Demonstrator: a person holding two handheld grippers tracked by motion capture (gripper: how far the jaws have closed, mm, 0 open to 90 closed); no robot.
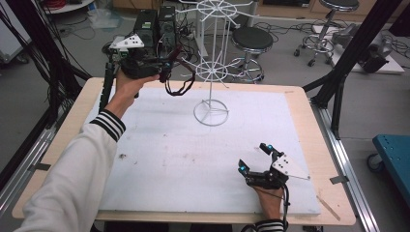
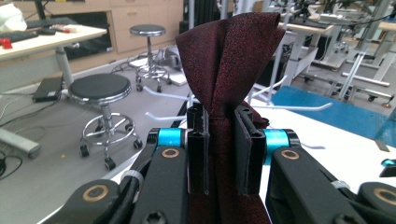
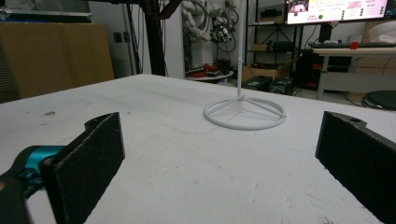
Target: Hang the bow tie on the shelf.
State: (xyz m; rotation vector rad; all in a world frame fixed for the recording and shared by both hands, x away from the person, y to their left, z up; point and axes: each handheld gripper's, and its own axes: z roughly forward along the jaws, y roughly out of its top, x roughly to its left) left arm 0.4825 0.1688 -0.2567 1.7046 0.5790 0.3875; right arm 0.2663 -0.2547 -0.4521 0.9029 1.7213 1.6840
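- Your left arm in its white sleeve with black-striped cuff is reaching forward, raising the black two-jaw left gripper (image 1: 167, 65) above the table's far left.
- Its jaws are clamping tight on dark red fabric (image 2: 224, 60).
- Your right hand is resting the black right gripper (image 1: 255, 158) low, jaws gaping wide.

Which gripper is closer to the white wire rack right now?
Left. The left gripper, holding the dark red tie, is raised beside the rack's arms; the right gripper rests low, nearer the person.
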